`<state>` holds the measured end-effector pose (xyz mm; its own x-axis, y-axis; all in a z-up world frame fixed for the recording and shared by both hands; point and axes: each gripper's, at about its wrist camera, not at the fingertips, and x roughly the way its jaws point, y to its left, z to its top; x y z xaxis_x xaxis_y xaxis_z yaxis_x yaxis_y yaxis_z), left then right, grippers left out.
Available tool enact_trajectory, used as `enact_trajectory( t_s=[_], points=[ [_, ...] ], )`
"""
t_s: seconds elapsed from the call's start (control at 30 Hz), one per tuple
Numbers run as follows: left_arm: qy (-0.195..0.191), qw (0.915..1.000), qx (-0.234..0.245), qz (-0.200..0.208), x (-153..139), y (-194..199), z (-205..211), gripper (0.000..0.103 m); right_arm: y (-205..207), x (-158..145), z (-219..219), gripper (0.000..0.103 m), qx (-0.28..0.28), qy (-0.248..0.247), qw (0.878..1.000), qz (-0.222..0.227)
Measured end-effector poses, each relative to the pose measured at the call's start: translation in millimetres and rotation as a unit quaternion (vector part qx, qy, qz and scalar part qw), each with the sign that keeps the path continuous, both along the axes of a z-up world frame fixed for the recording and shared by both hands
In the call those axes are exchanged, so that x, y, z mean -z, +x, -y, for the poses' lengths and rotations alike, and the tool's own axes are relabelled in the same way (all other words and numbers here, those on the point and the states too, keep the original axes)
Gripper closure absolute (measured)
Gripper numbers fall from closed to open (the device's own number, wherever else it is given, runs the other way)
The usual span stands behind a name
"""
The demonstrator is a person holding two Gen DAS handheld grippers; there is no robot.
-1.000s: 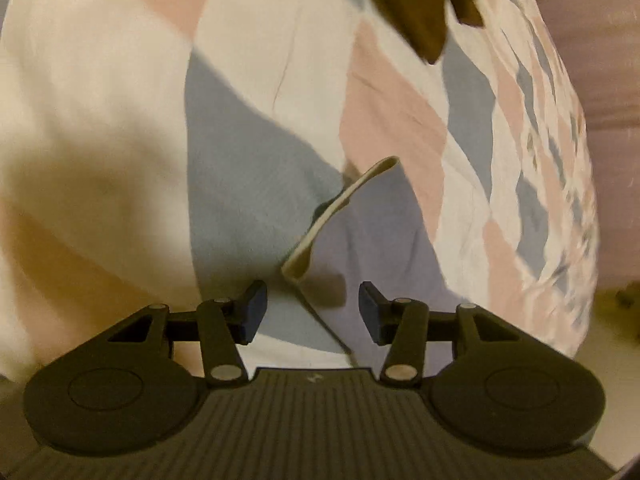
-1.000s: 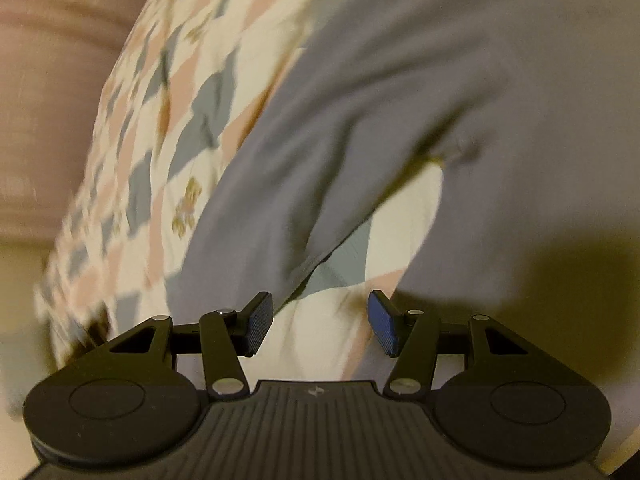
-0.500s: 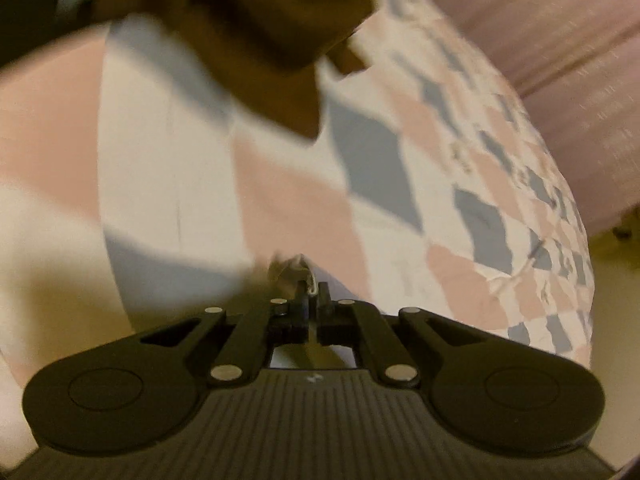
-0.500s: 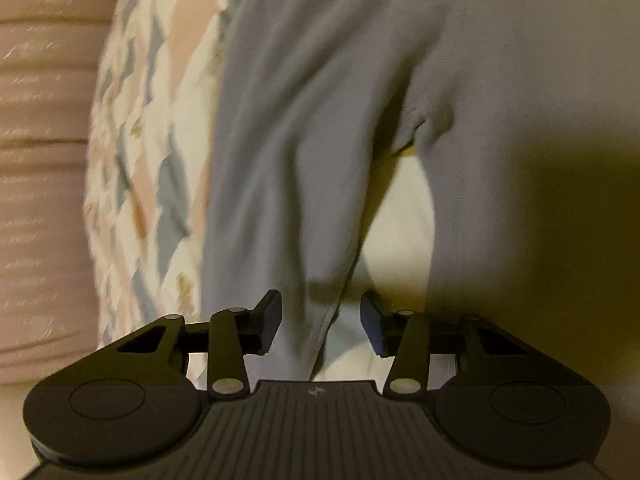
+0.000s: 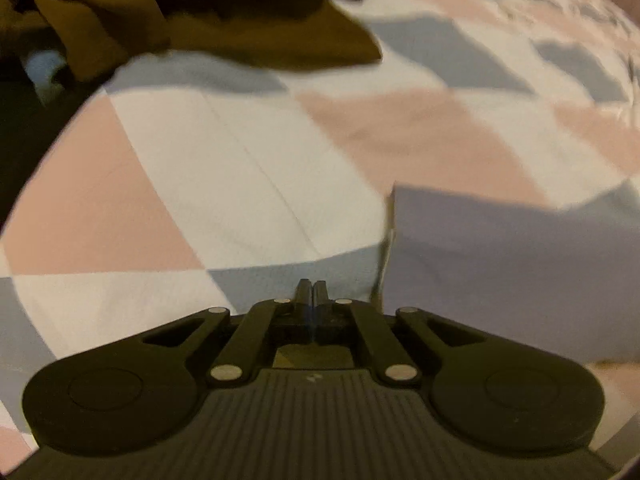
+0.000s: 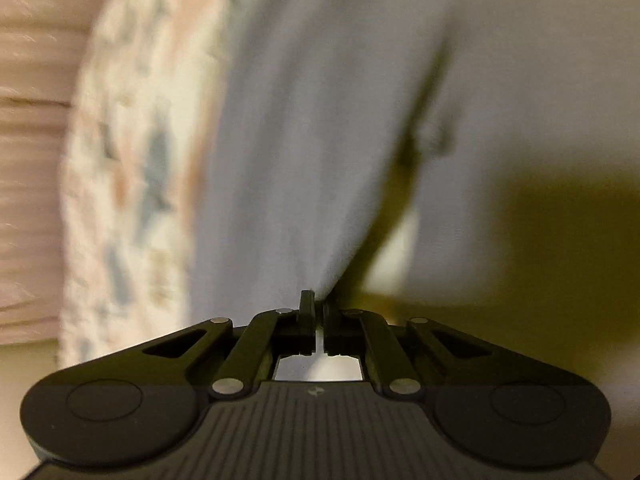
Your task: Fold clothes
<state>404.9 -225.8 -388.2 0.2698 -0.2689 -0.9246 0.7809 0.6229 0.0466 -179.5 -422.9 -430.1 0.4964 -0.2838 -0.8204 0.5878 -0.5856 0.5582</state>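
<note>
along bedspread [image 6: 132, 168], grey garment [image 6: 304, 128] lengthwise

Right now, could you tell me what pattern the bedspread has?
The bedspread has pink, grey-blue and white triangles, clearest in the left wrist view.

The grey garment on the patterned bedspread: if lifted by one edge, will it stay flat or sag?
Probably sag: the grey garment already creases where the right gripper, jaws just closing, pinches it. It looks thin and light. On the bedspread it would likely drag and bunch, not slide.
</note>
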Motion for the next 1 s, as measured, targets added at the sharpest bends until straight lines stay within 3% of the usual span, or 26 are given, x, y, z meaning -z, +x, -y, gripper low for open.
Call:
enact_trajectory(
  t_s=[0.03,0.1,0.23,0.33,0.4,0.6,0.8,0.9,1.0],
  points=[
    [-0.008,1.0,-0.003,-0.003,-5,2,-3,0.103,1,2,1,0.087,-0.003,0.005,1.0,0.007],
    [-0.025,0.9996,-0.013,-0.007,-19,2,-16,0.099,6,-7,3,0.05,-0.022,-0.005,0.999,0.031],
    [-0.037,0.9971,-0.059,-0.032,-39,-16,-62,0.095,11,-48,-7,0.052,-0.126,-0.057,0.99,0.016],
    [-0.042,0.9889,-0.119,-0.078,-47,-41,-112,0.092,-21,-71,-31,0.051,-0.148,-0.068,0.986,-0.037],
    [-0.051,0.9768,-0.173,-0.115,-51,-64,-151,0.089,-57,-78,-51,0.051,-0.126,-0.058,0.988,-0.07],
    [-0.095,0.9218,-0.324,-0.19,-37,-123,-245,0.083,-169,-80,-77,0.051,-0.024,-0.034,0.989,-0.141],
    [-0.151,0.8855,-0.393,-0.197,-20,-150,-272,0.074,-234,-67,-74,0.051,0.031,-0.041,0.986,-0.157],
    [-0.156,0.8828,-0.402,-0.188,-14,-155,-270,0.074,-253,-56,-75,0.051,0.048,-0.04,0.986,-0.153],
    [-0.145,0.895,-0.385,-0.173,-15,-158,-265,0.074,-276,-49,-78,0.051,0.062,-0.045,0.986,-0.145]
  ],
)
